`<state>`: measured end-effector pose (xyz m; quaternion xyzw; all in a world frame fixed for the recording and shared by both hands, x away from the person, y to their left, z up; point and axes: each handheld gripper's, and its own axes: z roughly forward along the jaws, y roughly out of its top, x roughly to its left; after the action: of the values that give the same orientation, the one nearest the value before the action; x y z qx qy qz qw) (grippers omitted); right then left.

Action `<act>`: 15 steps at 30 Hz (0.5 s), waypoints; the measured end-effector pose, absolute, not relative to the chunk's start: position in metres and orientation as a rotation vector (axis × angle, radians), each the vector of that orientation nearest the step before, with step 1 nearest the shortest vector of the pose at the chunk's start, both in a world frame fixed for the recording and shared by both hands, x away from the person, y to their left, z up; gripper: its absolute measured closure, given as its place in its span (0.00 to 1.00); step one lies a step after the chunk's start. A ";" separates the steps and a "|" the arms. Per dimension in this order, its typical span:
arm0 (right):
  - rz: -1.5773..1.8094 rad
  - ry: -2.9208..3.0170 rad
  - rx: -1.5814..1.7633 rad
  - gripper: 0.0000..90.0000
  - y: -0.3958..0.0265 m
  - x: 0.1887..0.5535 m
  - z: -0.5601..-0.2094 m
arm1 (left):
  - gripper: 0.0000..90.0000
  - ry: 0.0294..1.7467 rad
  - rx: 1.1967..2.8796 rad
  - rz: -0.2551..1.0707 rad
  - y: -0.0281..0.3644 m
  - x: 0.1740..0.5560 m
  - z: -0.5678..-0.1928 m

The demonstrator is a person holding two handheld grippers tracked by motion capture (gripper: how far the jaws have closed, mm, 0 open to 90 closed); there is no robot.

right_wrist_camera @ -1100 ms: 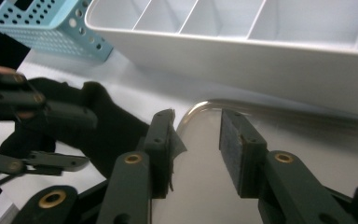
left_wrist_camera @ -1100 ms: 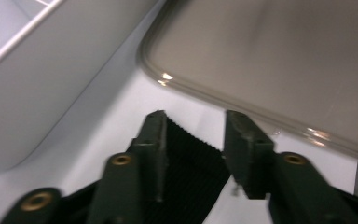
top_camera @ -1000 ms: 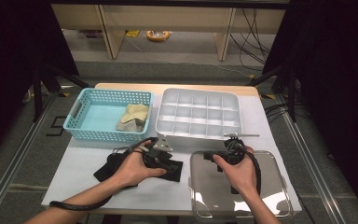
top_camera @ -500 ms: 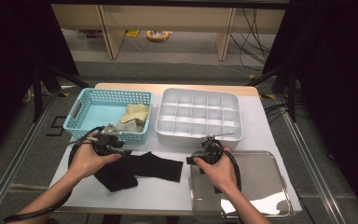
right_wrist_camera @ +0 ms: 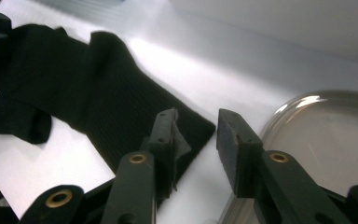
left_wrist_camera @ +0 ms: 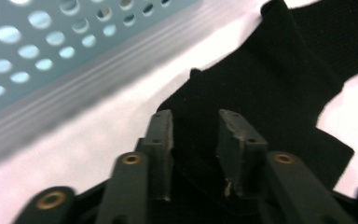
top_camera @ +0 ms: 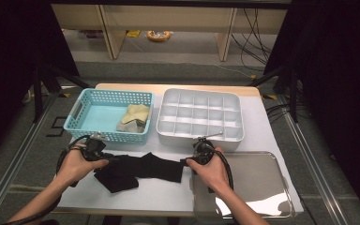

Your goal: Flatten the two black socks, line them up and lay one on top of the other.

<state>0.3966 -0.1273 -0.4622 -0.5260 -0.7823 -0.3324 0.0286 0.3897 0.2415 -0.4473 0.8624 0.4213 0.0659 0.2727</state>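
A black cloth (top_camera: pixel 140 168) lies stretched out on the white table between my two grippers. My left gripper (top_camera: pixel 108 157) is at the cloth's left end. In the left gripper view its jaws (left_wrist_camera: pixel 195 116) have just been closing; a gap remains between the pads, with the black cloth (left_wrist_camera: pixel 270 84) lying in it. My right gripper (top_camera: pixel 186 161) is at the cloth's right end. Its jaws (right_wrist_camera: pixel 196 116) have just been opening a little and stand apart. A corner of the cloth (right_wrist_camera: pixel 88 84) curls up against the left pad, and bare table shows between the pads.
A blue perforated basket (top_camera: pixel 108 136) (left_wrist_camera: pixel 37 56) holding a beige cloth (top_camera: pixel 133 117) stands behind the left gripper. A grey compartment tray (top_camera: pixel 199 133) is behind the right gripper. A shiny metal tray (top_camera: pixel 258 183) (right_wrist_camera: pixel 326 126) lies at the front right, beside the right hand.
Both hands have moved left: the left from the cloth's middle to its left end, the right from over the metal tray to the cloth's right end. The cloth now lies spread lengthwise.
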 end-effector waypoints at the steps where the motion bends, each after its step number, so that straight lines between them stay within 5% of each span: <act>1: -1.019 -2.416 -1.620 0.76 -0.127 0.396 -0.463 | 0.80 1.135 2.324 0.175 0.242 0.388 -0.447; 5: -1.017 -2.399 -1.628 0.76 -0.128 0.391 -0.462 | 0.95 1.130 2.313 0.178 0.245 0.381 -0.444; 15: -1.023 -2.377 -1.614 0.76 -0.127 0.382 -0.456 | 0.96 1.151 2.278 0.188 0.257 0.366 -0.431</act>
<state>0.3816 -0.1269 -0.4563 -0.5286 -0.7786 -0.3350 0.0458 0.3657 0.2574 -0.4314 0.8526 0.4310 0.0704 0.2872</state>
